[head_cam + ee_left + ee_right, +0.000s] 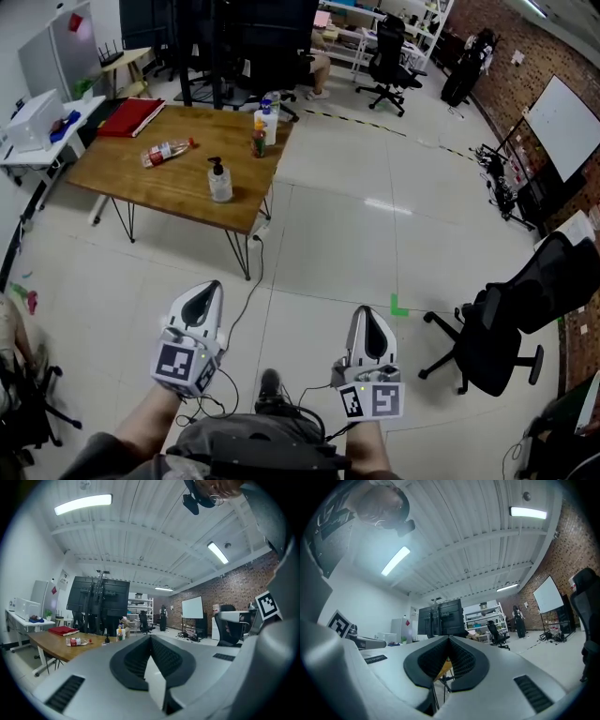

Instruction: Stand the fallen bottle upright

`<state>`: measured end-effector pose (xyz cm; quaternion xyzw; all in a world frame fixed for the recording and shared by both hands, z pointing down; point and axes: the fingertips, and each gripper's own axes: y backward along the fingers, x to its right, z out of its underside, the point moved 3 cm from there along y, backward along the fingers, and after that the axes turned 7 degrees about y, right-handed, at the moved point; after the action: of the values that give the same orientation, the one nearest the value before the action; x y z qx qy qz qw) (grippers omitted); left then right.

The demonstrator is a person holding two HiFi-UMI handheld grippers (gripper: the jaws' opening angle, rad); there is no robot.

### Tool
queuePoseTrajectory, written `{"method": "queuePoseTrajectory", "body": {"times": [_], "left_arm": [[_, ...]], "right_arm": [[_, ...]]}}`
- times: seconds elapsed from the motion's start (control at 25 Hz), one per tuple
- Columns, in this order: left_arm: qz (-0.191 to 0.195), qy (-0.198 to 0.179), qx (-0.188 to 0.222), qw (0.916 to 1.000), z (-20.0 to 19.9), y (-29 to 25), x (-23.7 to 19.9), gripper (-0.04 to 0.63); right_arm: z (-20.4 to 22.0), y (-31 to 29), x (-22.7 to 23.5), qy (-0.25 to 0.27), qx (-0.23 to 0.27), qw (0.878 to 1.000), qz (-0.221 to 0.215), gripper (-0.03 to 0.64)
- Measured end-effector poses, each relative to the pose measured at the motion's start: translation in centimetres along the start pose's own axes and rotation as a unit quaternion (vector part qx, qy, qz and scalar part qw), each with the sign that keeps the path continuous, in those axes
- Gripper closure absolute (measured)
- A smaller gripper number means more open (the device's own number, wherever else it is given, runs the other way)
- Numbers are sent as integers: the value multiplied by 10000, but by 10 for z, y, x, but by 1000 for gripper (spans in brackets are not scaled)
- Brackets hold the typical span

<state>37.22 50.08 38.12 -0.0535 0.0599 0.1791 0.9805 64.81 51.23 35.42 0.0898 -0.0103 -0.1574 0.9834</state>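
Note:
A clear bottle with a red label and red cap (166, 152) lies on its side on the wooden table (122, 169), far ahead of both grippers. It shows small in the left gripper view as the fallen bottle (78, 641). My left gripper (204, 298) is held low over the floor, well short of the table, jaws shut with nothing between them. My right gripper (367, 328) is beside it on the right, also shut and empty. In the left gripper view (150, 641) and the right gripper view (449, 641) the tips meet.
A pump dispenser (219, 180), a white bottle (270, 120) and a small green-labelled bottle (259, 139) stand on the table, with a red folder (131, 117) at its far corner. A black office chair (497, 323) stands at the right. A white side table (42, 127) sits left.

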Motion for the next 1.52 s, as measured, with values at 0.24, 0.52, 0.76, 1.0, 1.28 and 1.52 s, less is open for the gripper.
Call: {"method": "queuePoseTrajectory", "body": {"times": [0.24, 0.52, 0.76, 1.0, 1.28, 1.52], "left_arm": [[-200, -22, -47, 9998, 0, -52, -4, 563], [-425, -23, -89, 9991, 1, -74, -10, 563], [-590, 12, -32, 9983, -2, -87, -23, 563], [-599, -64, 91, 9981, -11, -107, -32, 563], [-524, -93, 163, 9984, -22, -132, -54, 563], [-392, -85, 128, 9991, -21, -182, -92, 563]], "right_arm": [[21, -47, 37, -159, -63, 9998, -112, 607], [29, -81, 51, -251, -1, 9993, -293, 607], [36, -98, 53, -264, -40, 9987, -428, 607], [41, -118, 56, -261, -9, 9985, -478, 607], [39, -150, 54, -175, 53, 9987, -468, 607], [55, -198, 57, -64, -23, 9996, -292, 607]]}}
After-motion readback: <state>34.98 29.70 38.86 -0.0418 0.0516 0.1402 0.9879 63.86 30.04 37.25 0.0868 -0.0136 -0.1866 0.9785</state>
